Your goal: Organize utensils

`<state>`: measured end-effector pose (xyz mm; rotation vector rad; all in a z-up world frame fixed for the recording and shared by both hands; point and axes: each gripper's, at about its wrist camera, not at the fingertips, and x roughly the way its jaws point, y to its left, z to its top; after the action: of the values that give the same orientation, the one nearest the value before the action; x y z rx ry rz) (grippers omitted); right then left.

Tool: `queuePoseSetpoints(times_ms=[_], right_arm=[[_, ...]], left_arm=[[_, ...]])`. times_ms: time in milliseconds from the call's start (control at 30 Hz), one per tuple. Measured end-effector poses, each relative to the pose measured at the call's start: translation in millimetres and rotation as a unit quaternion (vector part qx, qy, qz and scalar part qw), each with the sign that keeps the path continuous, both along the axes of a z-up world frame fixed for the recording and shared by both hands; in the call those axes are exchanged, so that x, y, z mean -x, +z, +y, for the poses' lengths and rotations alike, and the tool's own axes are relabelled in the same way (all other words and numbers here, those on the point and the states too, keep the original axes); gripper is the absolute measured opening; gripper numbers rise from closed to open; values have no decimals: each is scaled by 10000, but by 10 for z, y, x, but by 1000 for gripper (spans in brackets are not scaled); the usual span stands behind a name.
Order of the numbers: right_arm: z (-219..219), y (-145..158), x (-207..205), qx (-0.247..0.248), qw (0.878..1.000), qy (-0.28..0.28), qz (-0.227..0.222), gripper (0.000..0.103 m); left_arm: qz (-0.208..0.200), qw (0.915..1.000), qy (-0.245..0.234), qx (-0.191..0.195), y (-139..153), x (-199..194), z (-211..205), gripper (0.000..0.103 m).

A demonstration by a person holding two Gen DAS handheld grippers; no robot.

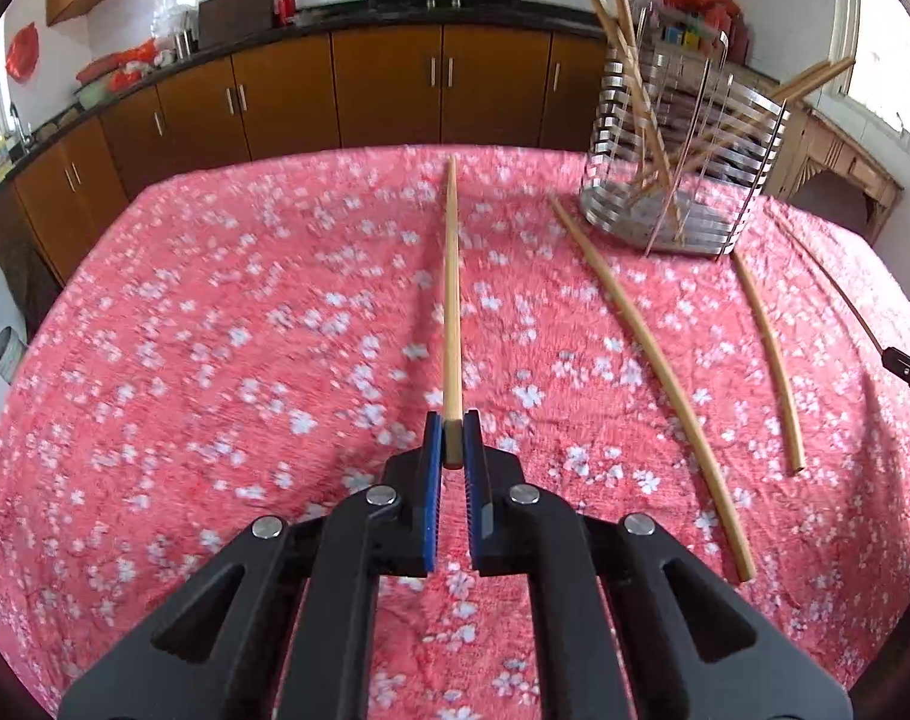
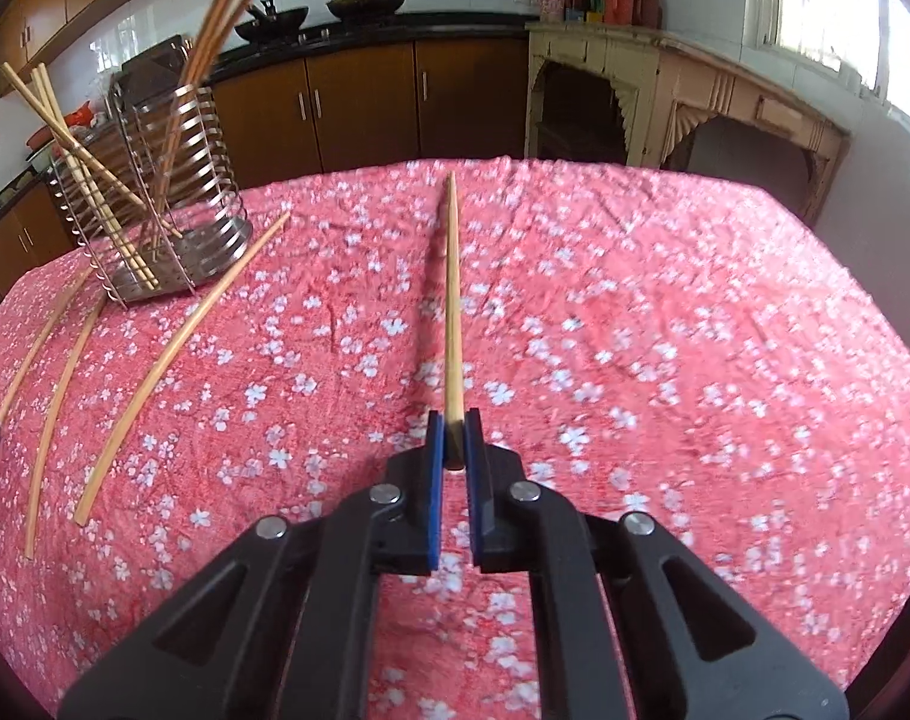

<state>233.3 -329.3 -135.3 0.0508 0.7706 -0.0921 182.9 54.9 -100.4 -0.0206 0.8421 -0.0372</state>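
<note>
In the left wrist view my left gripper (image 1: 453,427) is shut on the thick end of a wooden chopstick (image 1: 452,288), which points away over the pink flowered cloth. My right gripper (image 2: 453,427) is shut on the end of another chopstick (image 2: 453,300), also pointing forward above the cloth. A slatted metal utensil holder (image 1: 683,180) (image 2: 155,192) stands at the far side between the two grippers, with several chopsticks leaning in it. Two loose chopsticks (image 1: 641,372) (image 1: 767,354) lie on the cloth in front of the holder, seen again in the right wrist view (image 2: 179,360) (image 2: 59,408).
The table (image 1: 185,360) is covered by the pink floral cloth. Brown kitchen cabinets (image 1: 389,90) and a counter with woks run behind it. A pale wooden sideboard (image 2: 695,102) stands at the right, under a bright window.
</note>
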Motion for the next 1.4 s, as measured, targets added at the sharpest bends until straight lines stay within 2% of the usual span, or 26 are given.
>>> queuePoseSetpoints(times_ms=[200, 433, 633, 967, 1400], right_arm=[[-103, 484, 251, 165, 9972, -57, -722, 8], [-147, 1055, 380, 205, 9881, -43, -1525, 8], [-190, 1447, 347, 56, 9800, 2, -1990, 8], [-167, 1799, 284, -224, 9735, 117, -2272, 8], [-36, 2148, 418, -693, 9661, 616, -2409, 8]], left_arm=[[-772, 9970, 42, -78, 435, 225, 79, 7], [-1461, 9889, 207, 156, 934, 301, 186, 7], [-1940, 9798, 341, 329, 1305, 237, 232, 7], [-2379, 9690, 507, 431, 1675, 185, 313, 7], [-2587, 9638, 408, 504, 1857, 254, 267, 7]])
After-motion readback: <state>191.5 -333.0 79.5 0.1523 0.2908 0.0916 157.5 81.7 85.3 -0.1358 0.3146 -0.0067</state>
